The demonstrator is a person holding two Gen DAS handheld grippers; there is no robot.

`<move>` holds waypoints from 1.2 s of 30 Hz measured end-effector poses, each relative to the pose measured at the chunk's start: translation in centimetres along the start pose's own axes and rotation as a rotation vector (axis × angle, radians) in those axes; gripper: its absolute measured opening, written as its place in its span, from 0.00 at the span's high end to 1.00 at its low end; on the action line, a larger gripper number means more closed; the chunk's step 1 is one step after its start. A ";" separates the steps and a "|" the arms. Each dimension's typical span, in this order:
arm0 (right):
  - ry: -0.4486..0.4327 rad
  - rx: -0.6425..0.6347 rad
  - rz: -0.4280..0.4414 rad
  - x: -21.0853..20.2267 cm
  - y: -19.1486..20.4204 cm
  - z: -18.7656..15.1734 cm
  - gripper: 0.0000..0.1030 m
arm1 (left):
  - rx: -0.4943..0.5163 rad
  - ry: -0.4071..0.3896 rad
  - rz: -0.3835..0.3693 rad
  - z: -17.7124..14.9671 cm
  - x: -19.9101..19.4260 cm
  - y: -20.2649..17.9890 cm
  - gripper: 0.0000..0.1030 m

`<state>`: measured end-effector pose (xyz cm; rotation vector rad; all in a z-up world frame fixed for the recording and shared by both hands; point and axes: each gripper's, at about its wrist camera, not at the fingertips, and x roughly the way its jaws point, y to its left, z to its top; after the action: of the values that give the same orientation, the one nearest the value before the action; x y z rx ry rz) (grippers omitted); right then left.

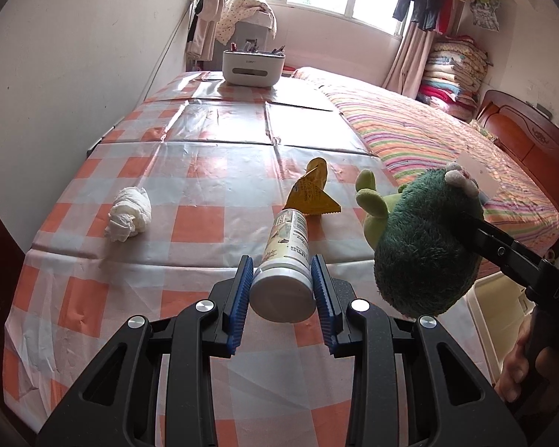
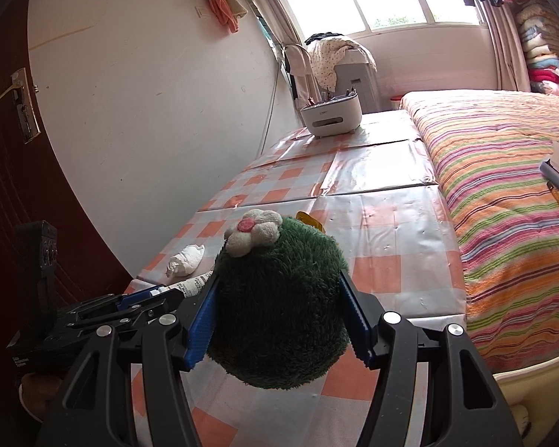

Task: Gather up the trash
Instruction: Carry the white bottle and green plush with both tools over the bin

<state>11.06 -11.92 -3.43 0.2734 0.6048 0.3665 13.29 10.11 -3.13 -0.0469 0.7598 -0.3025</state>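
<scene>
Left wrist view, left to right: crumpled tissue [image 1: 128, 214] near table [image 1: 190, 171] left edge; left gripper [image 1: 281, 287] clamped on white bottle [image 1: 285, 260], held above near edge; yellow wrapper [image 1: 313, 193] flat beyond bottle, fully seen only here; green plush toy [image 1: 425, 246] pinched by right gripper [image 2: 279, 313]. Right wrist view alone shows door handle [image 2: 3, 97], plush flower [image 2: 253, 232]; wrapper mostly hidden behind plush.

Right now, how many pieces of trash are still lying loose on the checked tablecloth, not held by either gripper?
2. A crumpled white tissue lies near the left edge; a yellow wrapper lies mid-table beyond the bottle held in the left gripper. The plush toy may hide more.
</scene>
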 end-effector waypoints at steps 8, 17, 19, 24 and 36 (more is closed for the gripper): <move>-0.015 0.030 -0.026 -1.9 -1.5 -1.1 0.43 | 0.054 0.015 -0.032 -0.8 0.4 -2.3 0.69; -0.054 0.077 -0.061 -4.3 -3.5 -2.1 0.43 | 0.080 0.032 -0.093 -2.0 0.1 -4.5 0.69; -0.065 0.090 -0.068 -5.0 -4.1 -2.3 0.43 | 0.097 0.034 -0.105 -2.5 -0.1 -5.5 0.69; -0.086 0.120 -0.084 -6.6 -5.3 -3.0 0.43 | 0.123 0.047 -0.142 -3.5 -0.1 -7.6 0.69; -0.153 0.193 -0.158 -10.8 -8.9 -4.8 0.43 | 0.156 0.077 -0.200 -4.9 0.3 -12.5 0.69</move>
<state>2.20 -23.73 -4.99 0.4314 0.5078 0.1336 6.93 -1.61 -5.01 0.0368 0.8069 -0.5563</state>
